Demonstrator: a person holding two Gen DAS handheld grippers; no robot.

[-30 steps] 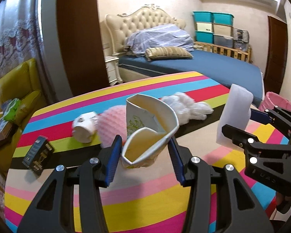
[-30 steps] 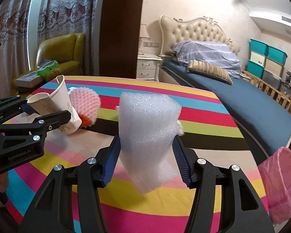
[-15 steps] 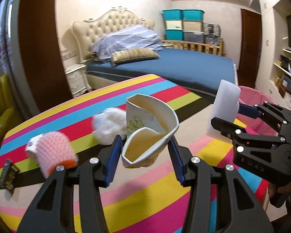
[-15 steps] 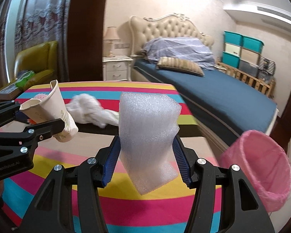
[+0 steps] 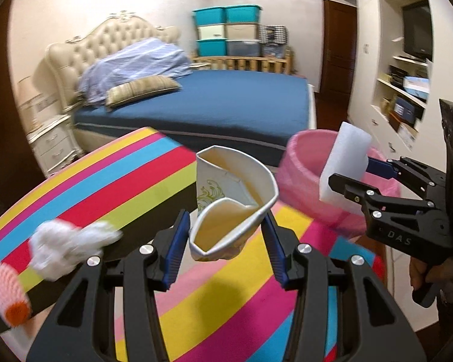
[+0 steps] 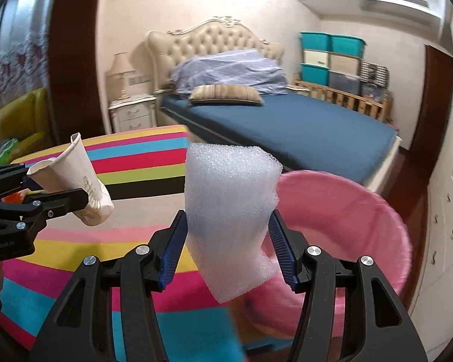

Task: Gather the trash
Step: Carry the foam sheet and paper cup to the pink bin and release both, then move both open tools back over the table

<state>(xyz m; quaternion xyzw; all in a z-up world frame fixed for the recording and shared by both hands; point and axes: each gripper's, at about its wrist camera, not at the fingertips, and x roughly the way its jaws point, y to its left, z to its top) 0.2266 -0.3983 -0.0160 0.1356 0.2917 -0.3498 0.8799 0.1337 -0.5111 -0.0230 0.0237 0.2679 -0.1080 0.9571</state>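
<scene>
Left of frame, wadded tissue [image 5: 66,246] and a pink foam sleeve [image 5: 7,292] lie uncollected on the striped table [image 5: 111,187]. Centre, the left gripper [image 5: 226,241] clamps a crushed paper cup [image 5: 231,208]. Right, the right gripper [image 6: 228,241] pinches a foam sheet [image 6: 229,208] at the pink-lined bin [image 6: 362,220], apparently for dropping.

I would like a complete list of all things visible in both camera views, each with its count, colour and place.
paper cup: 1, cream, crushed, held in left gripper
foam sheet: 1, white, held in right gripper
trash bin: 1, pink liner, beside the table
table: 1, striped cloth, in front
crumpled tissue: 1, white, on table, left
foam net: 1, pink with an orange end, table edge
bed: 1, blue sheet, behind
storage boxes: several, teal and grey, stacked by wall
nightstand: 1, white, beside bed
armchair: 1, yellow, far left
left gripper: black, blue jaws, shut on cup
right gripper: black, blue jaws, shut on foam
</scene>
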